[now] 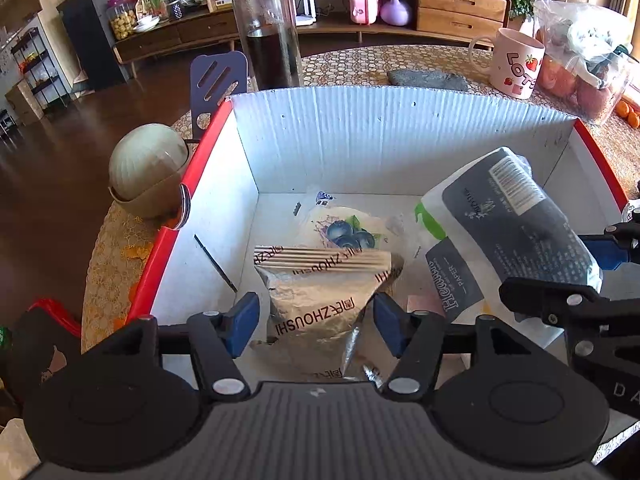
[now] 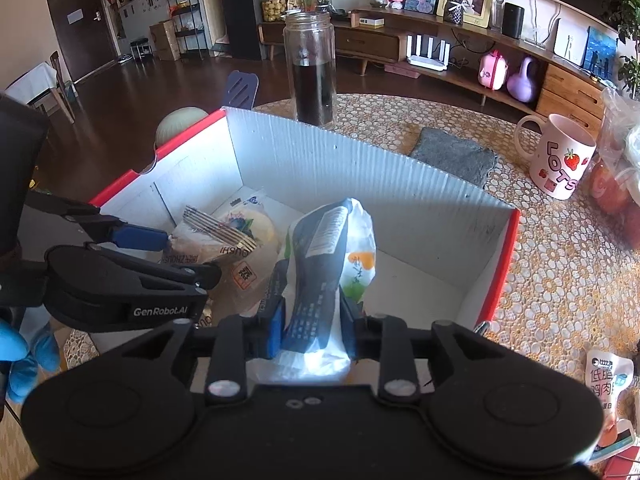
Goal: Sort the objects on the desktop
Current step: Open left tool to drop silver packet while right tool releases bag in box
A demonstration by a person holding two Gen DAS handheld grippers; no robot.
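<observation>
Between the left hand-held gripper's (image 1: 316, 320) parted pads lies the snack packet (image 1: 320, 300).

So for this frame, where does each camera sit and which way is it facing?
Left wrist: on the left gripper, angled down into the box at the beige snack packet between its open jaws; the right gripper's arm shows at the right edge.
Right wrist: on the right gripper, looking down at the tissue pack between its jaws; the left gripper and a blue-gloved hand show.
Shared: box, both packs, glass jar, mug.
</observation>
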